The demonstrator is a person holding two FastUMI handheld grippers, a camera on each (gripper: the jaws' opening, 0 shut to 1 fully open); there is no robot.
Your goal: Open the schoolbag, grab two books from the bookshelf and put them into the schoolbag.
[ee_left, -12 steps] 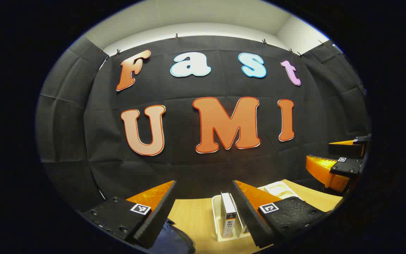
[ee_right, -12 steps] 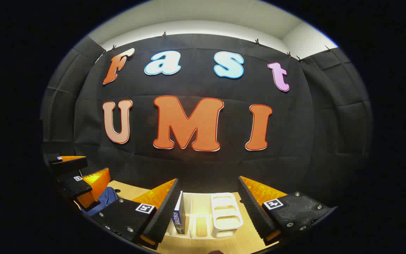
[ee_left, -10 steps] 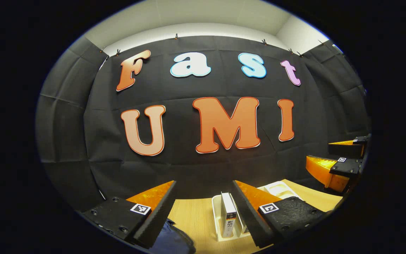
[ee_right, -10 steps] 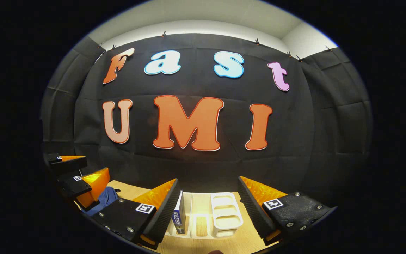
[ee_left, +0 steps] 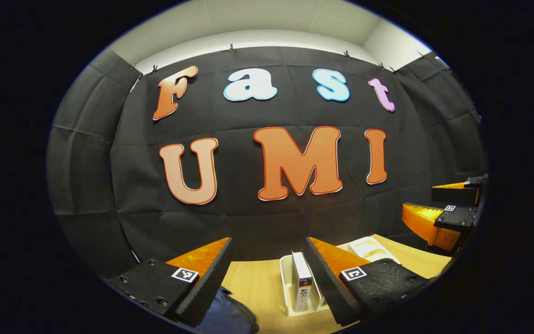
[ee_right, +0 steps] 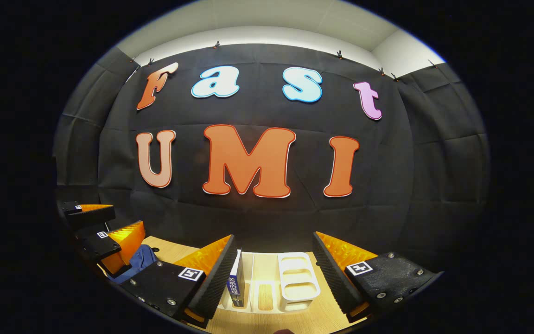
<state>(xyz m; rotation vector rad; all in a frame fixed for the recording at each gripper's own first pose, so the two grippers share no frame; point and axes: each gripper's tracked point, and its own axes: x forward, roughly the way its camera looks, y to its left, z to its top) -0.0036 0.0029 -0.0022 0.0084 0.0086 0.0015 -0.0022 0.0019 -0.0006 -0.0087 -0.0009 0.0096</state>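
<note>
Dark blue fabric schoolbag (ee_left: 227, 315) lies on the light wooden table (ee_left: 255, 283), left of the white plastic slotted bookshelf (ee_right: 297, 283). One upright white-spined book (ee_left: 302, 280) stands in the bookshelf's slot. Left gripper (ee_left: 267, 278) and right gripper (ee_right: 271, 273) hover before the bookshelf, fingers spread, gripping nothing.

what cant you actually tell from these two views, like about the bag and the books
- Schoolbag, left gripper view: cut off by the image edge and partly behind a finger of the left gripper; zipper state cannot be told.
- White book, left gripper view: part of it hidden behind the other finger.
- Blue book, right gripper view: a finger of the right gripper hides its cover.
- Bookshelf: how many books it holds is unclear.
</note>
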